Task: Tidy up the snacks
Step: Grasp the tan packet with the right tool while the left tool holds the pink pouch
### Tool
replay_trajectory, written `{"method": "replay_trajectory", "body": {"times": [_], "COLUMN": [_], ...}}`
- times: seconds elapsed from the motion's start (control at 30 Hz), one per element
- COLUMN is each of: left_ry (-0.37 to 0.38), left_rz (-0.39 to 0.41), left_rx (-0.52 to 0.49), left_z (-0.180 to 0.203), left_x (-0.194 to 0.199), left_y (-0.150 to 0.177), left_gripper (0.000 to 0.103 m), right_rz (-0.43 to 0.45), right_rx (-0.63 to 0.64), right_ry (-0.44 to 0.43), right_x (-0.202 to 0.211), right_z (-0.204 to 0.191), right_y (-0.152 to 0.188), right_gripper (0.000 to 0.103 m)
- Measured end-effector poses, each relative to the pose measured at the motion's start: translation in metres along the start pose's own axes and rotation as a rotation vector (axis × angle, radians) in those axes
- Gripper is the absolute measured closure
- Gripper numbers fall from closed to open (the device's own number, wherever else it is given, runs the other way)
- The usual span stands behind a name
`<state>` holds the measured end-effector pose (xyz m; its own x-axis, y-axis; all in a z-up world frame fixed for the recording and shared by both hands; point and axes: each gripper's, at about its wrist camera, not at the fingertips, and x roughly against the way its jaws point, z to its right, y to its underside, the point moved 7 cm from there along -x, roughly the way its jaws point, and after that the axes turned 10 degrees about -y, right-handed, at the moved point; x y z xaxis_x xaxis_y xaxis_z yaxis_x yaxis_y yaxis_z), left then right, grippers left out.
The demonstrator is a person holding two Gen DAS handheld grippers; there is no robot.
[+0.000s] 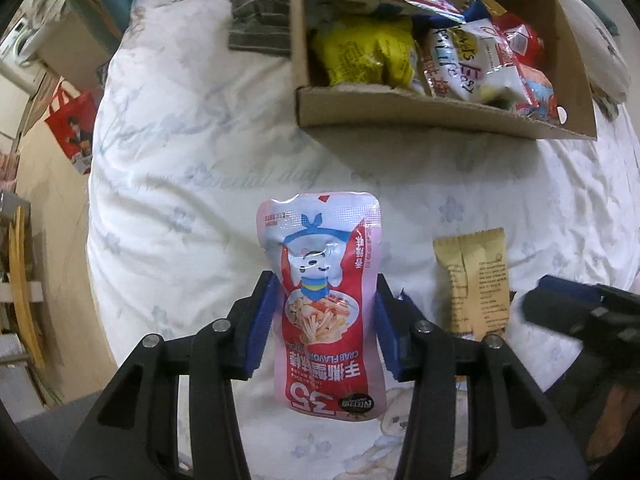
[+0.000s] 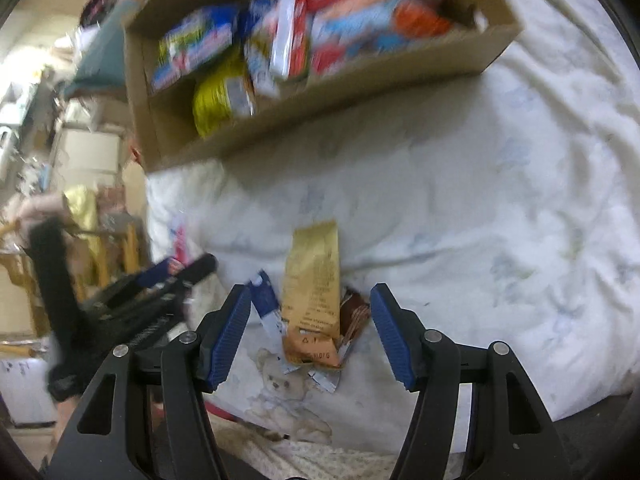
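My left gripper (image 1: 325,284) points down and is shut on a pink and red crab-stick pouch (image 1: 320,240), its blue pads pressing the pouch's two sides above the white quilt (image 1: 180,160). A gold snack packet (image 1: 476,280) lies on the quilt to its right. In the right wrist view that gold packet (image 2: 312,264) sits between the wide-apart pads of my right gripper (image 2: 310,292), which is open and touches nothing. A small blue packet (image 2: 268,304) and a brown one (image 2: 354,316) lie beside the gold one. The cardboard box (image 1: 400,108) farther back holds several snack bags.
The box (image 2: 320,96) looks blurred in the right wrist view. A striped cloth (image 1: 260,12) lies left of the box. The bed's left edge drops to a floor with a red bag (image 1: 72,128) and furniture. The left gripper (image 2: 160,280) shows blurred at the left.
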<state>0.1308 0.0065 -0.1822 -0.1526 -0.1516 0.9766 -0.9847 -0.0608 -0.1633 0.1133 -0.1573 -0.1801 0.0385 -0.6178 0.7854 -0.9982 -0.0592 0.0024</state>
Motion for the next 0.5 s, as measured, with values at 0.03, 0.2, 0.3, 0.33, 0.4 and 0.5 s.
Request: {"method": "replay_trajectory", "body": {"times": [0.03, 0.2, 0.3, 0.33, 0.4, 0.5], "left_ry": [-0.003, -0.024, -0.024, -0.029, -0.041, -0.034], "left_rz": [-0.001, 0.010, 0.022, 0.033, 0.049, 0.054], "left_rx": [0.003, 0.016, 0.035, 0.036, 0.030, 0.037], "left_z": [-0.006, -0.008, -0.007, -0.007, -0.008, -0.006], "left_x": [0.001, -0.006, 0.000, 0.000, 0.000, 0.004], "left_y": [0.007, 0.008, 0.011, 0.011, 0.011, 0.012], "left_gripper": [0.060, 0.060, 0.060, 0.060, 0.060, 0.060], "right_rz": [-0.009, -0.045, -0.055, -0.052, -0.045, -0.018], "right_rx": [0.018, 0.152, 0.221, 0.237, 0.288, 0.285], "right_ry": [0.018, 0.200, 0.309, 0.327, 0.358, 0.295], "right_x": [-0.005, -0.036, -0.052, -0.053, -0.056, -0.047], "right_z": [-0.003, -0.015, -0.014, -0.015, -0.018, -0.025], "right_y": [0.001, 0.010, 0.017, 0.018, 0.021, 0.023], "right_gripper": [0.039, 0.039, 0.042, 0.045, 0.063, 0.073]}}
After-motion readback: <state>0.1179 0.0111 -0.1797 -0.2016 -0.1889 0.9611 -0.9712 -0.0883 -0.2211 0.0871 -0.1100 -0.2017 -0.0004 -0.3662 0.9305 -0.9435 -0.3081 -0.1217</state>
